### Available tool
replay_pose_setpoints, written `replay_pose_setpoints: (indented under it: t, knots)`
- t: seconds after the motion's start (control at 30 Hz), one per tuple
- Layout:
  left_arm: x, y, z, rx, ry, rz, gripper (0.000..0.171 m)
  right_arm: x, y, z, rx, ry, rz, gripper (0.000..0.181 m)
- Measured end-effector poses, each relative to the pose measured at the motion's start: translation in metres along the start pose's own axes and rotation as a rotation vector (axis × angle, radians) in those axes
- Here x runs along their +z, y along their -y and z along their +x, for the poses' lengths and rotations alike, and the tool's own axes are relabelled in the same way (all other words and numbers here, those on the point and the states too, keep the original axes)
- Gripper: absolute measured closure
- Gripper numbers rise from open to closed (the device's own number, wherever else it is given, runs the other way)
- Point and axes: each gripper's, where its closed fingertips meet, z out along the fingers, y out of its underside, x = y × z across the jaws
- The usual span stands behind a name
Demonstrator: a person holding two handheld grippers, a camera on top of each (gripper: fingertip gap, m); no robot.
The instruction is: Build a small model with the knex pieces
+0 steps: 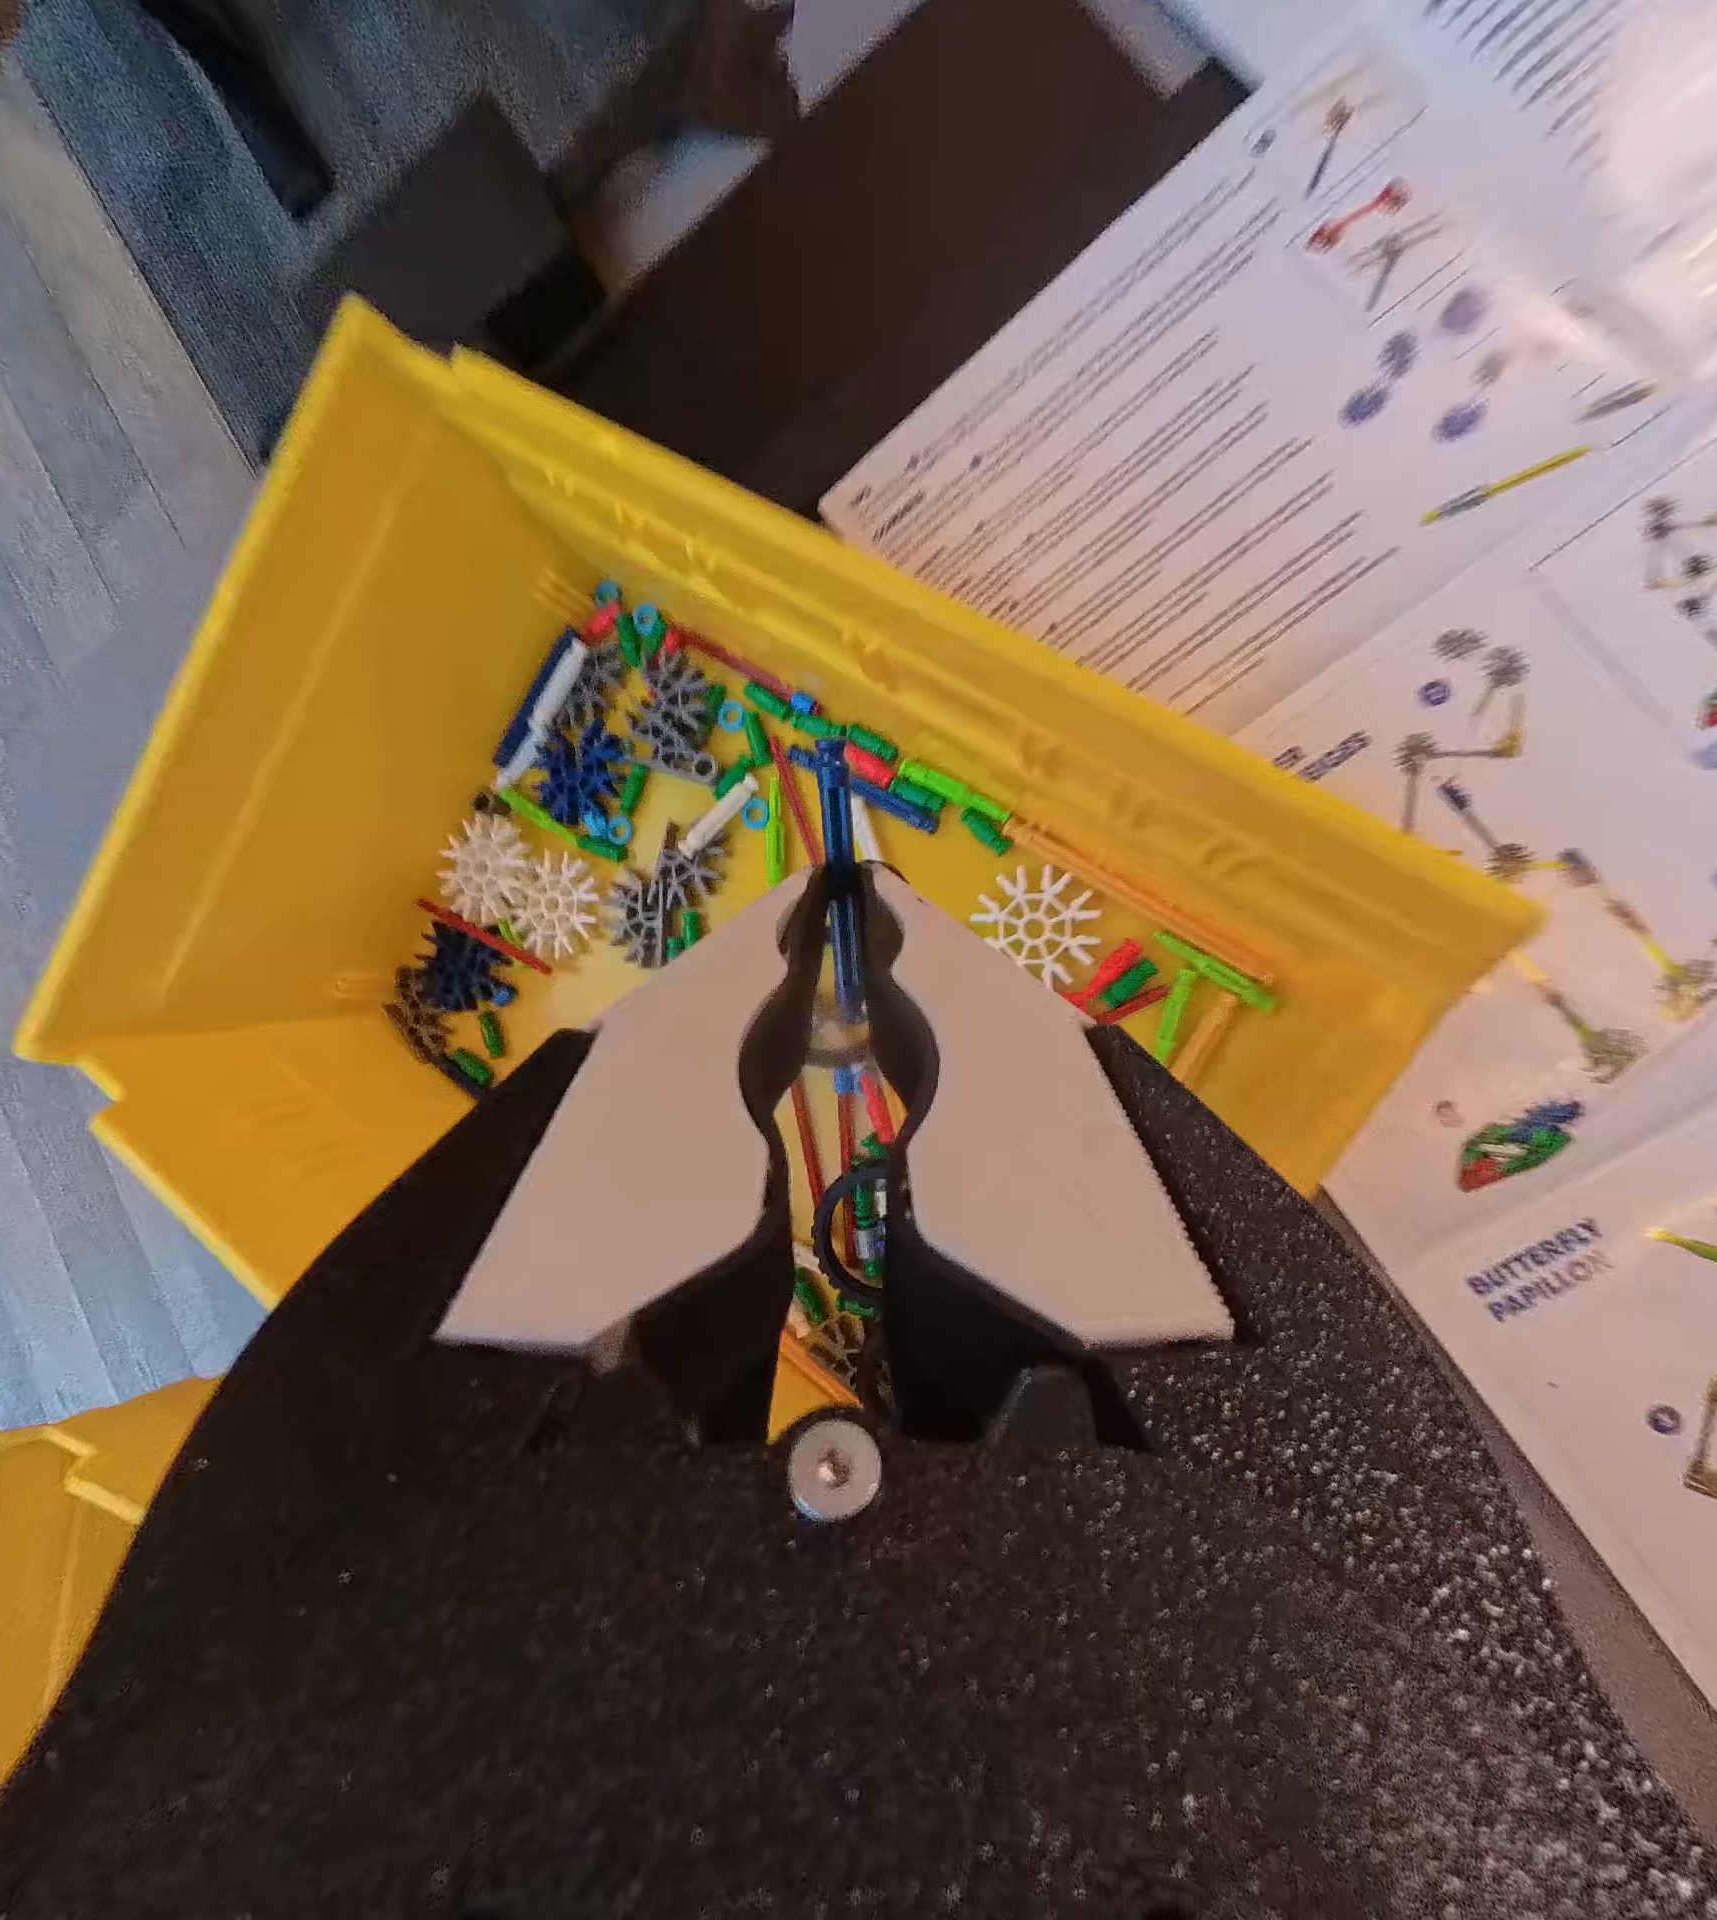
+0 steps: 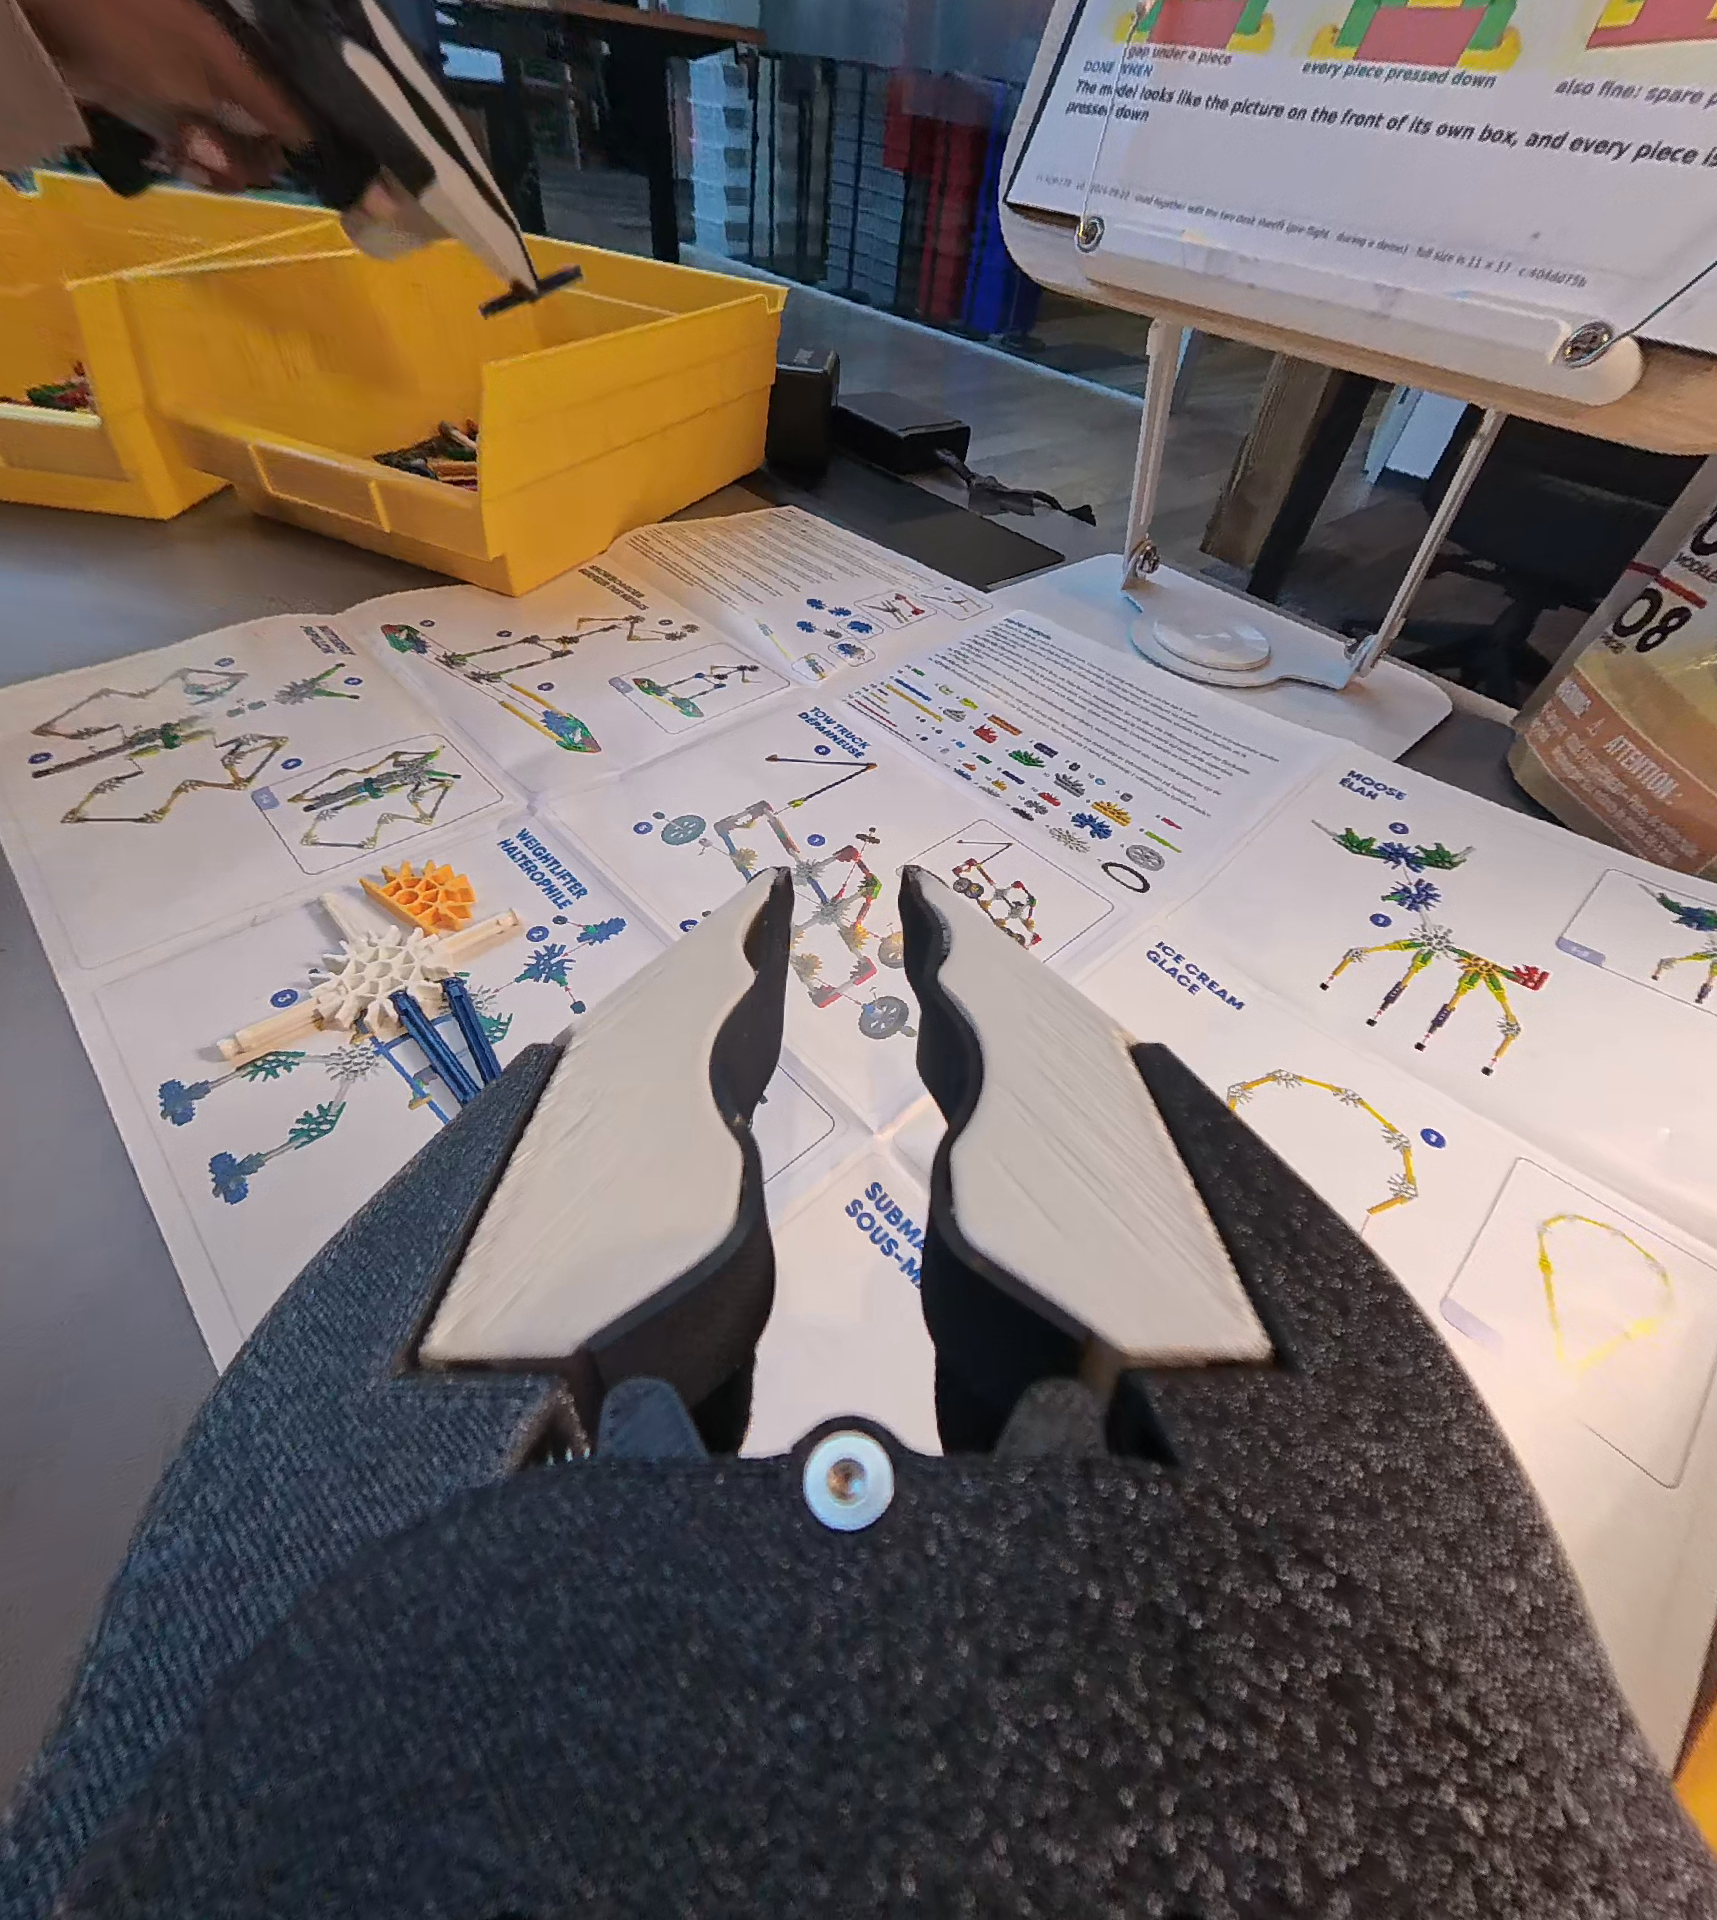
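Left gripper (image 1: 841, 883): jaws together, clamped on a thin dark-blue plastic rod (image 1: 833, 821) that sticks out past the tips. It hangs above the open yellow plastic bin (image 1: 241, 727), over a loose heap of white, grey and blue snowflake connectors (image 1: 1036, 925) and short green, red and blue rods. Bin walls close on three sides; room only upward.

Right gripper (image 2: 846, 883): jaws apart by a narrow gap, holding nothing, above the unfolded white instruction sheet (image 2: 937, 727) on the grey table (image 2: 54, 1195). A partly built white, orange and blue model (image 2: 386, 977) lies to its left on the sheet, apart from the fingers. Paper stand (image 2: 1249, 644) and cardboard tub (image 2: 1664, 707) bound the far right; second yellow bin (image 2: 23, 353) at far left.
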Motion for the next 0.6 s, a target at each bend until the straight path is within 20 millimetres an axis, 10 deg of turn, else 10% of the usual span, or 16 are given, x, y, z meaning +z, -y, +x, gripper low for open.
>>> replay_pose_setpoints:
  t: [0.07,0.17,0.33,0.6]
  knots:
    - [-0.033,0.030,0.036,0.086,-0.061,0.109,0.169,0.001,-0.001,-0.002,-0.004,0.007,-0.004,0.161]
    - [-0.054,0.048,0.141,0.300,-0.296,0.156,0.169,0.004,-0.001,-0.006,-0.006,0.021,-0.007,0.161]
    - [-0.025,0.025,0.309,0.623,-0.588,0.078,0.169,0.006,-0.003,-0.012,-0.047,0.022,-0.028,0.161]
    - [0.018,0.036,0.397,0.754,-0.714,0.025,0.168,0.011,-0.023,-0.018,-0.143,0.032,-0.134,0.161]
